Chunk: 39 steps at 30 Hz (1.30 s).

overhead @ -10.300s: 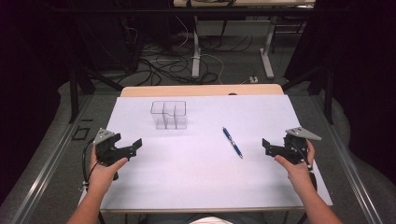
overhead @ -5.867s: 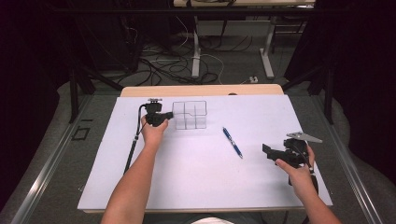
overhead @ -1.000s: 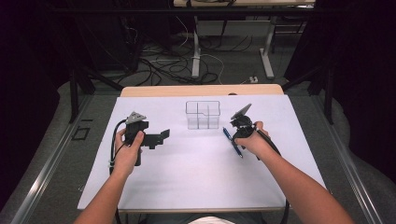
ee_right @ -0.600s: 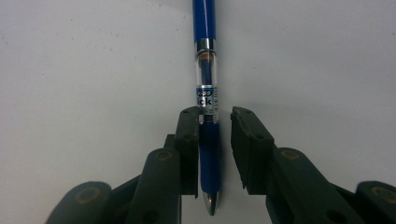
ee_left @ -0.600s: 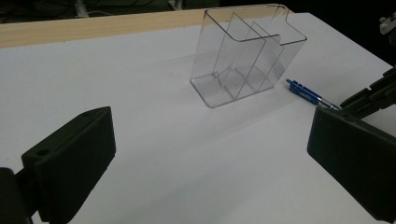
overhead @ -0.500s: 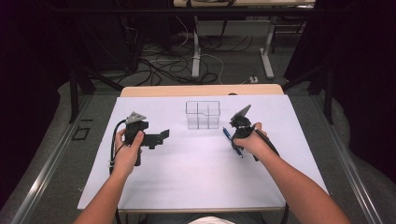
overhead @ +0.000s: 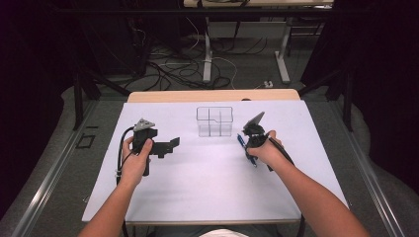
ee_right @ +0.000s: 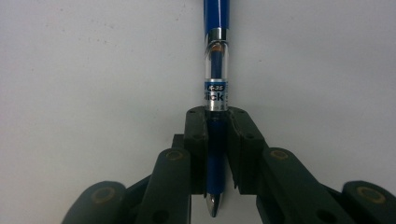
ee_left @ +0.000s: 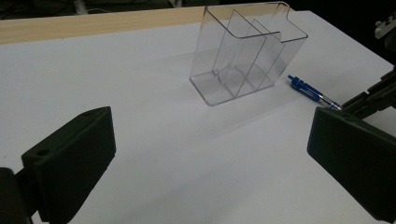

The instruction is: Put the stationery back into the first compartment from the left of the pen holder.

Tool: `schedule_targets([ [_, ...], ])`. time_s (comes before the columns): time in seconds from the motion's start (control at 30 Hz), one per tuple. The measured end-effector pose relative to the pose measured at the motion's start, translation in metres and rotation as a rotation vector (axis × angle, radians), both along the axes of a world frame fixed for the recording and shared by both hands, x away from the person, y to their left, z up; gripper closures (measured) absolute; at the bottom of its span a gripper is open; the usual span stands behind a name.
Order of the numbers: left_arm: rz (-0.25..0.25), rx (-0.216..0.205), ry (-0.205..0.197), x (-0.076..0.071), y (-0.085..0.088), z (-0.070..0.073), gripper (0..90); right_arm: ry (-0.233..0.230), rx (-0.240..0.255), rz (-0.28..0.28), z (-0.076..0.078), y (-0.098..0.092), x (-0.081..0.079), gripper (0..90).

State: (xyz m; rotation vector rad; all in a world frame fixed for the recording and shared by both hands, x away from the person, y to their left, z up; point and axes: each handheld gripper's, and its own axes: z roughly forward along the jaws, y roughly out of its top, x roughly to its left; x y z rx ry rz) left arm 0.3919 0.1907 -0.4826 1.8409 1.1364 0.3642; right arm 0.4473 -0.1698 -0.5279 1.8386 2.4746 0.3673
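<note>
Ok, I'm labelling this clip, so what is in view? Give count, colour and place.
Pen: one, blue and clear, flat on the table right of the organiser, clamped between the right gripper's fingers.
Organiser: one, clear plastic with compartments, upright at the table's far middle.
Table: one, white top with a wooden far edge.
Cables: several, dark and white, on the floor beyond.
Left gripper: one, black, open, held above the table's left.
Right gripper: one, black, has just been closing on the pen.

Two black hand-held grippers — left hand-held gripper [overhead: 170, 144], right hand-held gripper [overhead: 245, 140] — grey three-cornered top plates, trailing black cables, bare forearms
</note>
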Motion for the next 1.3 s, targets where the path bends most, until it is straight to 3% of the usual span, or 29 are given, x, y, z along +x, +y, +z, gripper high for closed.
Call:
schedule_targets([
  [0.4,-0.004,0.003,-0.003,0.000,-0.002,-0.001,1.0,0.016,0.004,0.011,0.001,-0.001,0.000,79.9],
  [0.63,-0.005,-0.002,0.003,0.000,-0.003,-0.001,1.4,-0.012,0.032,0.019,0.005,-0.002,-0.002,80.0],
  [0.7,-0.004,-0.008,0.002,0.000,-0.003,-0.001,1.4,0.003,0.002,0.047,0.008,-0.004,-0.003,80.0],
  [0.83,-0.003,-0.016,0.015,0.001,-0.004,-0.002,1.9,-0.048,0.030,0.053,0.010,-0.003,-0.007,80.0],
  [0.9,-0.005,-0.017,0.029,0.001,-0.004,-0.002,2.0,-0.043,0.018,0.075,0.014,-0.003,-0.009,80.0],
  [0.93,-0.006,-0.017,0.030,0.002,-0.004,-0.002,2.0,-0.061,0.022,0.093,0.014,-0.004,-0.009,80.0],
  [0.97,-0.006,-0.017,0.030,0.002,-0.004,-0.002,2.0,-0.057,0.031,0.072,0.016,-0.002,-0.011,80.1],
  [1.0,-0.007,-0.017,0.030,0.002,-0.004,-0.002,2.0,-0.067,0.012,0.122,0.017,-0.004,-0.010,80.1],
  [1.03,-0.006,-0.016,0.031,0.002,-0.004,-0.001,2.0,-0.030,-0.027,0.129,0.021,-0.003,-0.012,80.1],
  [1.07,-0.005,-0.021,0.031,0.001,-0.004,-0.001,2.0,-0.169,0.091,0.107,0.011,-0.002,-0.015,80.0],
  [1.1,-0.004,-0.019,0.032,0.001,-0.004,-0.001,2.0,-0.169,0.091,0.107,0.011,-0.002,-0.015,80.0],
  [1.13,-0.006,-0.019,0.031,0.001,-0.003,-0.001,2.0,-0.031,-0.064,0.174,0.028,-0.003,-0.015,80.0],
  [1.17,-0.004,-0.023,0.028,0.001,-0.004,-0.001,2.0,-0.006,-0.106,0.183,0.033,-0.002,-0.016,80.1],
  [1.2,-0.004,-0.024,0.029,0.001,-0.003,-0.001,2.0,-0.047,-0.086,0.186,0.032,-0.001,-0.018,80.0],
  [1.23,-0.003,-0.023,0.028,0.001,-0.003,-0.001,2.0,-0.141,-0.026,0.182,0.026,-0.002,-0.020,80.0],
  [1.3,-0.005,-0.024,0.031,0.001,-0.003,-0.001,2.0,-0.186,-0.048,0.228,0.029,-0.001,-0.023,80.0],
])
